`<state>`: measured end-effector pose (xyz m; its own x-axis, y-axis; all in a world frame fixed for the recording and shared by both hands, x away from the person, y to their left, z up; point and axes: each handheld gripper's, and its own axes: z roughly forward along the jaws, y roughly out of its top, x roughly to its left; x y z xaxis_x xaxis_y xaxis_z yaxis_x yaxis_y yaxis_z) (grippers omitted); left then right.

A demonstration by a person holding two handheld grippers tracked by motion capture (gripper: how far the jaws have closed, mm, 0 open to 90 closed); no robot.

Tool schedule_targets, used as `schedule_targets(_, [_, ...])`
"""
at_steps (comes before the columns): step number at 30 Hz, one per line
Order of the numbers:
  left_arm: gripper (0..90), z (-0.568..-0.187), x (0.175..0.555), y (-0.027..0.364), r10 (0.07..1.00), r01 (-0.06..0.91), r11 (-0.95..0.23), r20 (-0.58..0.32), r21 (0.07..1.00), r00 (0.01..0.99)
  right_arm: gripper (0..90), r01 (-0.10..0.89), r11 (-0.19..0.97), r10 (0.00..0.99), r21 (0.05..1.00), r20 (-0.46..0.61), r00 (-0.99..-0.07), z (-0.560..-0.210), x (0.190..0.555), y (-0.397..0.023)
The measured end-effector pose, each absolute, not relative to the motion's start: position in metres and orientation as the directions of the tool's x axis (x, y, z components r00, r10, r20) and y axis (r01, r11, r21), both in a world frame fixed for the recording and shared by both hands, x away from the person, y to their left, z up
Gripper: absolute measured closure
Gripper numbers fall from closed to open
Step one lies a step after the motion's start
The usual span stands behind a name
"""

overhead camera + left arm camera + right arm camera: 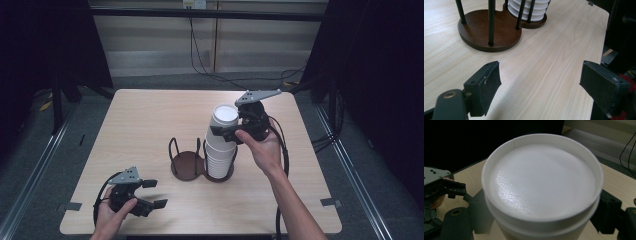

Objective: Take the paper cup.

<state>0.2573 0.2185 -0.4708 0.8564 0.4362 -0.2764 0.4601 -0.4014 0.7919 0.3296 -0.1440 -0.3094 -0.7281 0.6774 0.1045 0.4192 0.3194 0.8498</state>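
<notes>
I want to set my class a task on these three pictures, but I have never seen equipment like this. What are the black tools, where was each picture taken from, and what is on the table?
A person holds a hand-held two-jaw gripper in each hand. The high view looks down on the wooden table. The two gripper views come from cameras riding on the tools.

On the table stands a dark two-ring cup holder. One ring holds a stack of upside-down white paper cups; the other is empty.

The right gripper is closed around the top cup, one jaw on each side. The left gripper rests near the table's front edge, its black pads apart with nothing between them.
</notes>
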Motion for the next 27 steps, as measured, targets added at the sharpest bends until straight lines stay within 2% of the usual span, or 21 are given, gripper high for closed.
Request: schedule_targets(27, [16.3, -0.471, 0.259, 0.219, 0.441, 0.463, -0.403, -0.276, 0.789, 0.854, 21.2, 0.343, 0.192, 0.678, 0.920, 0.128, -0.724, -0.282, 0.322, -0.158])
